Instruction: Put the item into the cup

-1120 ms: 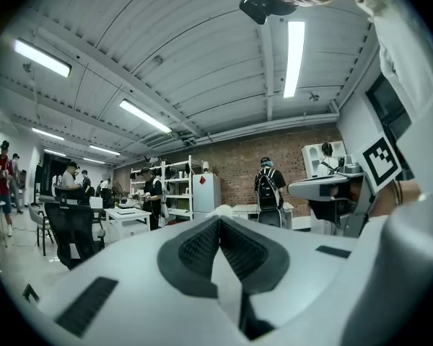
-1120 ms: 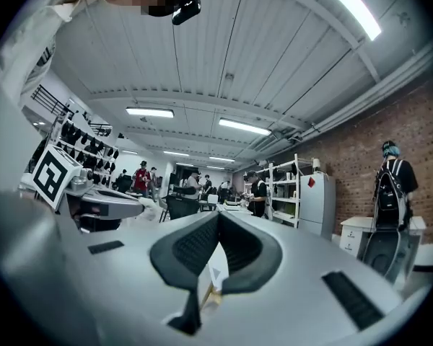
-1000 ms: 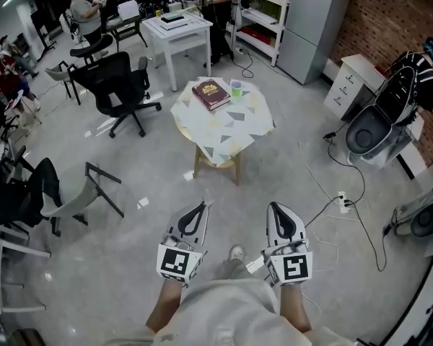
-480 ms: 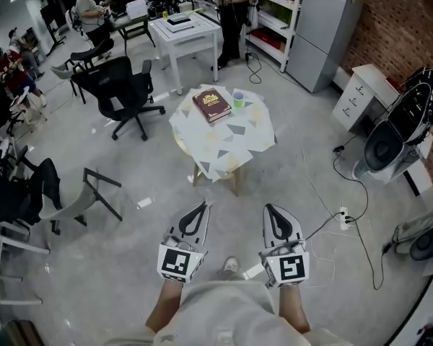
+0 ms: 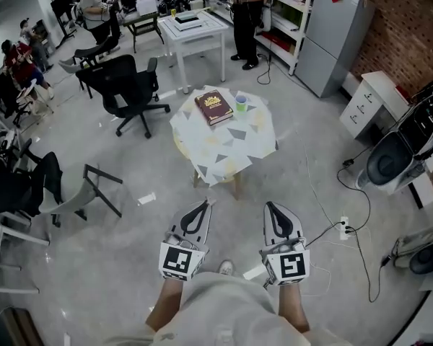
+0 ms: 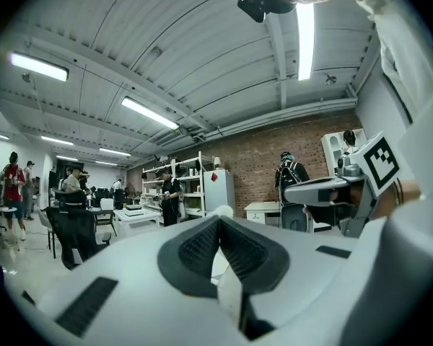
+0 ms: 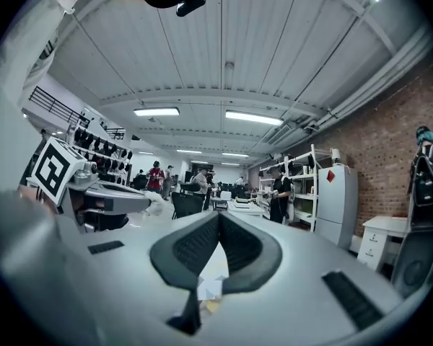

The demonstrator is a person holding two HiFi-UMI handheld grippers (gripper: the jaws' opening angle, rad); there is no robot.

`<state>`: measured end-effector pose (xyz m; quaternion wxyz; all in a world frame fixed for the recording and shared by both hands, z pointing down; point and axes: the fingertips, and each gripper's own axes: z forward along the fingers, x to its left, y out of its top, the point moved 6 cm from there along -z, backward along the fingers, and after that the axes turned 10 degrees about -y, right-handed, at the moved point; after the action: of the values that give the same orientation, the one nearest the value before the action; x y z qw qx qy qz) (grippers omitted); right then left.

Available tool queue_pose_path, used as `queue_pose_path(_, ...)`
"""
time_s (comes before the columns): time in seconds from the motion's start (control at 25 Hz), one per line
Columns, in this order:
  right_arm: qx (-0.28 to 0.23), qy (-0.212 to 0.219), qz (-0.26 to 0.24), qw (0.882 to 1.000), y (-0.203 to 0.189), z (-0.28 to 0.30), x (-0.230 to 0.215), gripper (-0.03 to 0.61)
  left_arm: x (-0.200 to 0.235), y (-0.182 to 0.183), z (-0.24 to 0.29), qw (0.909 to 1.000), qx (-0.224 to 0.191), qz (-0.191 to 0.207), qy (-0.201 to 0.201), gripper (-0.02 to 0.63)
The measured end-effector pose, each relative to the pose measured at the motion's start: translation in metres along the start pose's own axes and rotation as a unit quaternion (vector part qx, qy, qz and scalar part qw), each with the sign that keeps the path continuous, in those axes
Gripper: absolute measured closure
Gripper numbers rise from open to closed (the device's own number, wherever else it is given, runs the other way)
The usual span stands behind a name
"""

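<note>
A green cup (image 5: 240, 104) stands at the far side of a small round table (image 5: 231, 146) with a patterned cloth, beside a dark red book (image 5: 213, 107). Both grippers are held low near the person's body, well short of the table. My left gripper (image 5: 203, 205) is shut, and a small white item (image 6: 220, 210) pokes out at its tip; the same white item (image 7: 152, 206) shows from the right gripper view. My right gripper (image 5: 271, 208) has its jaws pressed together with nothing between them, tip (image 7: 219, 215) aimed toward the table.
Black office chairs (image 5: 126, 89) and a tipped grey chair (image 5: 79, 189) stand left of the table. A white table (image 5: 195, 31) and a fridge (image 5: 332, 34) are behind it. Cables and a power strip (image 5: 343, 225) lie on the floor at the right. People stand at the far shelves.
The view has advanced toward the round table, which now sits a little lower and nearer in the frame. Both grippers keep the same shut pose in front of the body.
</note>
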<state>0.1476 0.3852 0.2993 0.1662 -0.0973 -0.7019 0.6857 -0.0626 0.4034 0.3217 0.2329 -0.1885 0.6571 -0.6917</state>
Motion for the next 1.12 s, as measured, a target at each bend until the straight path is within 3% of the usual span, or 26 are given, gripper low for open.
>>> queue_pose_path(0.6,-0.005,0.001,0.013,1.0,-0.014,0.037,-0.013,0.572,0.02,-0.001,0.034,0.9999,-0.002,0.011,0.0,0.6)
queue_pose_path(1.12,0.029,-0.025,0.015,0.999,-0.023,0.112,-0.022,0.572,0.079,-0.006,0.089,0.9996,0.004,0.016,-0.022,0.6)
